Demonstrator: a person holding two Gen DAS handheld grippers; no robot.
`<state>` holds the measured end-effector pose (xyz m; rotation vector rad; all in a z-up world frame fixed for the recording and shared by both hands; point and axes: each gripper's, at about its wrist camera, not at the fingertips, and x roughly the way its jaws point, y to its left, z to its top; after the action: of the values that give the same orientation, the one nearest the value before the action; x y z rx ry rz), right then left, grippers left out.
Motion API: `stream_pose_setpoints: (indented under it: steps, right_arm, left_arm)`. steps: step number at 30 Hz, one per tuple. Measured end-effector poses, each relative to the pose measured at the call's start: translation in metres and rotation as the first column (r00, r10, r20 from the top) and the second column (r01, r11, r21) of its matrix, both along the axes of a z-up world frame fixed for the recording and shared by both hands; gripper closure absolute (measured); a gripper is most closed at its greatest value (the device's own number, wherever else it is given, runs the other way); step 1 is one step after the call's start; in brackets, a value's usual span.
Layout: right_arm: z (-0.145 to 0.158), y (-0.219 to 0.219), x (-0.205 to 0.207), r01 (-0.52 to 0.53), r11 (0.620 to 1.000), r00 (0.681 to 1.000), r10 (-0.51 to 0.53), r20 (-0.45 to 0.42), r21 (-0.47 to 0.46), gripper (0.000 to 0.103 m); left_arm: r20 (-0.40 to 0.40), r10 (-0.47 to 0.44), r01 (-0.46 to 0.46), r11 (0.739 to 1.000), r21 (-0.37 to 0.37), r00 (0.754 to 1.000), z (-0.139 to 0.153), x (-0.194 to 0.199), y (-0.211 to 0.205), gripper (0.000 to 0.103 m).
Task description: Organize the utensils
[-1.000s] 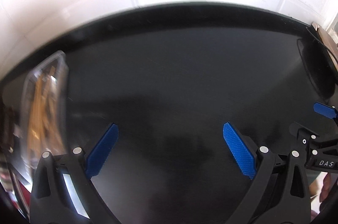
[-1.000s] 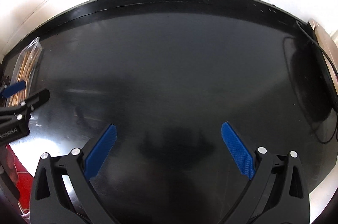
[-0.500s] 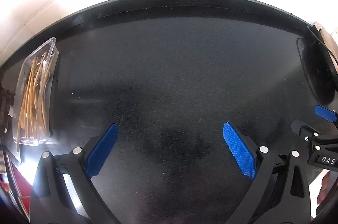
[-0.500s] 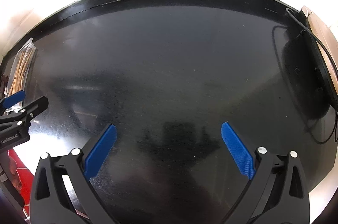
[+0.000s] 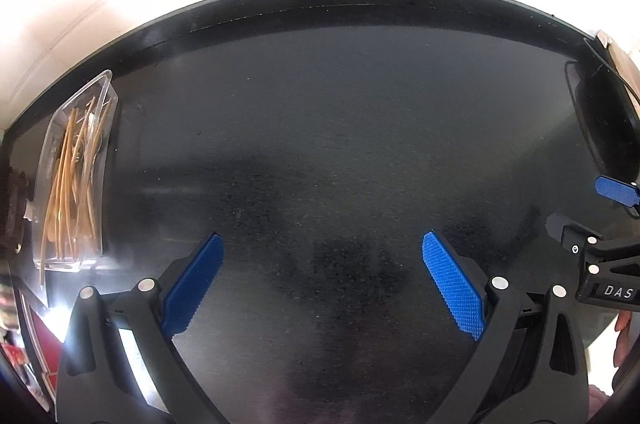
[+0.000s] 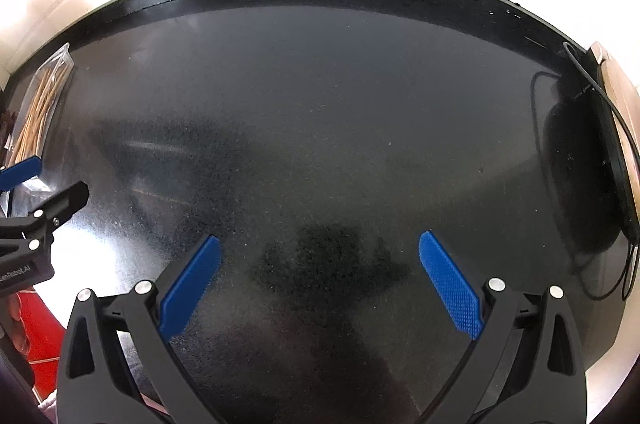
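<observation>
A clear plastic tray (image 5: 48,192) full of thin wooden sticks (image 5: 74,184) lies at the left edge of a black table (image 5: 320,128). It also shows in the right wrist view (image 6: 38,112). My left gripper (image 5: 322,244) is open and empty over the table's middle, to the right of the tray. My right gripper (image 6: 319,248) is open and empty over bare tabletop. The right gripper shows at the right edge of the left wrist view (image 5: 592,220), and the left gripper shows at the left edge of the right wrist view (image 6: 36,184).
A black round object with a thin cable (image 6: 584,184) lies at the table's right edge, against a tan board (image 6: 618,92). A bright white wall runs behind the table's far edge. Something red (image 6: 36,328) sits below the table's near left corner.
Both views have pulled back and tilted down a little, so more of the table's far edge shows. The tray of sticks has come fully into the left wrist view. Both grippers stay open.
</observation>
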<state>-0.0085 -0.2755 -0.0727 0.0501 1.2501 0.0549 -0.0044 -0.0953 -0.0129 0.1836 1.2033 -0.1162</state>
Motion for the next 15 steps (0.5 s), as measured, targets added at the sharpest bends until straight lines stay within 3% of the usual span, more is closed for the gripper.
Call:
stream_pose_setpoints:
  steps: [15]
  right_arm:
    - [0.0023,-0.0054,0.0047,0.004,1.0,1.0,-0.004,0.003,0.01,0.007]
  left_arm:
    - [0.001,0.006,-0.006,1.0,-0.017,1.0,0.0069,0.0085,0.0027,0.006]
